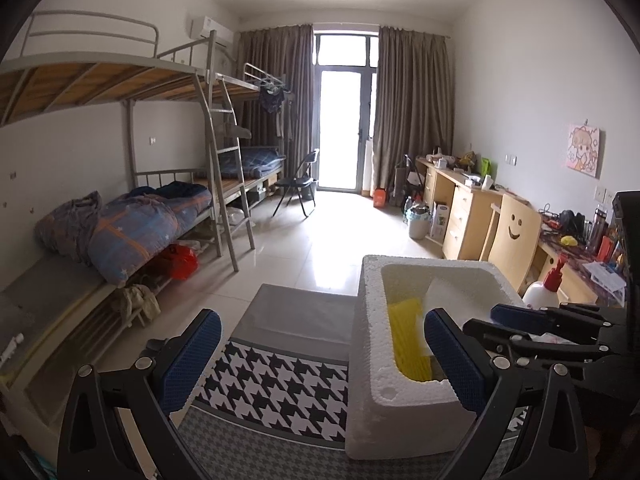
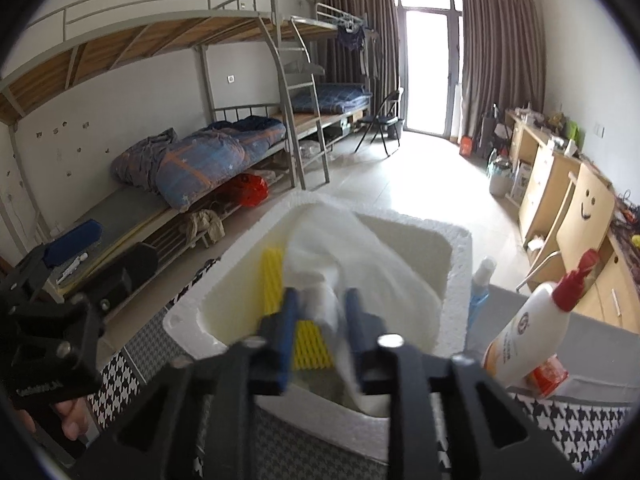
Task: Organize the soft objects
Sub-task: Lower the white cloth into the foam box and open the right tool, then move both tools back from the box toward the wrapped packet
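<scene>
A white foam box [image 1: 368, 340] [image 2: 456, 272] stands on the houndstooth table cloth [image 1: 276, 392]. Inside lies a yellow ridged sponge [image 1: 410, 340] [image 2: 312, 344]. My right gripper [image 2: 320, 320] is shut on a white soft cloth [image 2: 340, 256] and holds it over the box's inside; it also shows in the left wrist view [image 1: 516, 314] at the box's right rim. My left gripper [image 1: 320, 364] is open and empty, its right finger at the box's near corner.
A white bottle with a red pump [image 2: 524, 332] [image 1: 544, 292] and a small blue spray bottle [image 2: 480, 284] stand right of the box. Bunk beds [image 1: 140, 208] line the left wall, desks [image 1: 472, 208] the right.
</scene>
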Demonstrator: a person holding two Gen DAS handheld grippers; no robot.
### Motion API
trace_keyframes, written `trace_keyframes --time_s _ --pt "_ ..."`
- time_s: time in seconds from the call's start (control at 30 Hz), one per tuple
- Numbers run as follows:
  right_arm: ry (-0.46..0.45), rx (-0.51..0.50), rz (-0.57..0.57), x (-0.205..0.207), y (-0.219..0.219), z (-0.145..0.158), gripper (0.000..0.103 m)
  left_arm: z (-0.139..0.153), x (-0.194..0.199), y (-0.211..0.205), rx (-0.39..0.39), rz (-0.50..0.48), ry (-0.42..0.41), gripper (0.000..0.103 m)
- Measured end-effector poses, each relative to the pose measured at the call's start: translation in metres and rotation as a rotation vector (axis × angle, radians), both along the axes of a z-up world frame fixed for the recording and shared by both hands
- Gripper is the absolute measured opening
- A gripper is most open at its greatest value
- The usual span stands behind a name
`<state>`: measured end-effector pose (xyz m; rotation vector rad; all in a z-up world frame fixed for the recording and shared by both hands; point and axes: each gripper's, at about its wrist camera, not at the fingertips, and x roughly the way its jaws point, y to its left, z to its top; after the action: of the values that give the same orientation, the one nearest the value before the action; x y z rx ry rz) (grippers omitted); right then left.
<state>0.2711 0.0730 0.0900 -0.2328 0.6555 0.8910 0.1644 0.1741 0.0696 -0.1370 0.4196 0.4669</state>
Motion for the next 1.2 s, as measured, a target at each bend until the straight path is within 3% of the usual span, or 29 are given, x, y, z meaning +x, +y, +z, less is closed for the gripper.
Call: trace_keyframes --time_s 0.2,0.67,0.9,1.2 --pt "-0.018 0.015 -0.003 -0.004 -0.006 0.004 0.069 -0.002 0.0 0.0 -0.008 -0.006 0.007 0.102" --pt "-0.087 0.018 -0.023 -0.02 -0.024 0.02 0.076 0.009 -0.009 -0.011 0.002 -0.03 0.003 0.102" --pt "-0.115 0.055 -0.05 -0.031 -0.043 0.027 0.083 0.013 -0.018 -0.03 0.006 -0.065 -0.017 0.102" --pt "-0.148 0.081 -0.071 -0.05 -0.063 0.03 0.084 0.023 -0.031 -0.058 0.031 -0.121 -0.052 0.102"
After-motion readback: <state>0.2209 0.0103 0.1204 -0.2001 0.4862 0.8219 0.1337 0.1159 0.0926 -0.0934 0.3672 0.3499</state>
